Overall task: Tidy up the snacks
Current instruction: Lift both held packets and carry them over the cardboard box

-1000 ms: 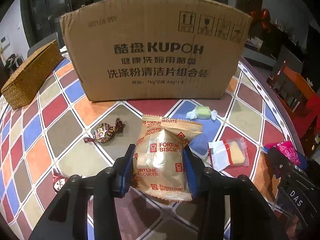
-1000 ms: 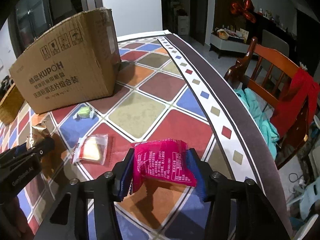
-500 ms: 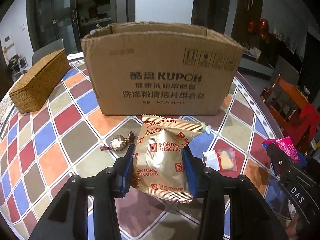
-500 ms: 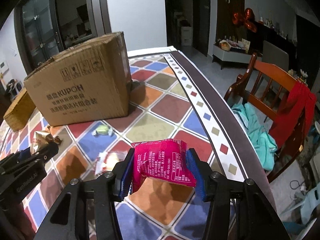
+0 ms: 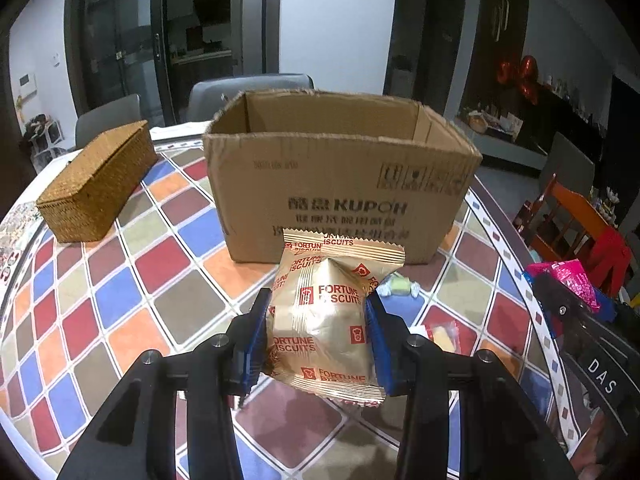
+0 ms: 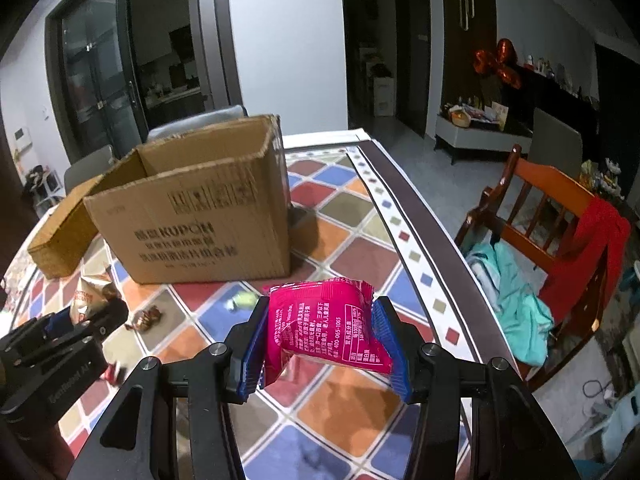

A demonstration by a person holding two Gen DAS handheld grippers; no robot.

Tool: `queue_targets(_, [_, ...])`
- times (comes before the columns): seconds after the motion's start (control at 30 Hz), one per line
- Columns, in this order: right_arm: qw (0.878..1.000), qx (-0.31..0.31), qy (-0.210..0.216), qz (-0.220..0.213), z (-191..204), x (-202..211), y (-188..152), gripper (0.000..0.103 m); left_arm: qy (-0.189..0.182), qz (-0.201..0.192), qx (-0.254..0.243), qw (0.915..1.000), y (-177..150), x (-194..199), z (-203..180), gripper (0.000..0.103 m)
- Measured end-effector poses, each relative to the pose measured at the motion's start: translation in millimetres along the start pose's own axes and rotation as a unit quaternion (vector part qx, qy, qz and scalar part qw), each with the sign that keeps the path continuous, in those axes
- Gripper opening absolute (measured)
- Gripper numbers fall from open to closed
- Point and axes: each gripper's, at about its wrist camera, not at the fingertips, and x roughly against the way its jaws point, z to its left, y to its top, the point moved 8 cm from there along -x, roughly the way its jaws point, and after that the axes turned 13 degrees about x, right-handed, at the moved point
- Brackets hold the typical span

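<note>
Left wrist view: the left gripper (image 5: 318, 334) is clamped on a gold Fortune Biscuits packet (image 5: 326, 320), blue pads pressing both sides, and the packet hangs clear of the tabletop (image 5: 160, 256). Straight ahead, toward the far edge, stands the open cardboard box (image 5: 340, 184), its printed wall facing the camera, top flaps gone, inside visible as bare brown board. Off toward the far left corner sits a woven wicker box (image 5: 96, 184) with its lid on, well apart from the carton. Just past the held packet, a small pale green wrapped candy (image 5: 398, 286) lies on a blue tile near the carton's front wall. To the right of the left gripper, a clear-wrapped yellow snack (image 5: 442, 336) rests flat on the cloth. At the right edge of this view the right gripper (image 5: 568, 300) comes in, a flash of pink wrapper in its grasp.

Right wrist view now: the right gripper (image 6: 320, 340) is clenched on a pink snack packet (image 6: 326, 330), white print on its face, lifted above the checked cloth near the tabletop's right edge. The cardboard box (image 6: 192, 216) sits ahead and left of it. A brown foil candy (image 6: 146, 318) lies on the tabletop between the carton and the left gripper (image 6: 86, 322), which shows at lower left with the gold packet in it. Beyond the tabletop's right edge stands a wooden chair (image 6: 536, 208) draped in red and teal cloth.
</note>
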Motion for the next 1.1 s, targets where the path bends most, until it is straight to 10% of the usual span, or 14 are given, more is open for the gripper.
queue_targets(1.1, [0.997, 0.029, 0.027, -0.067, 35, 22, 91, 0.052, 0.0, -0.057, 0.02, 0.9982, 88, 33, 17, 0.044])
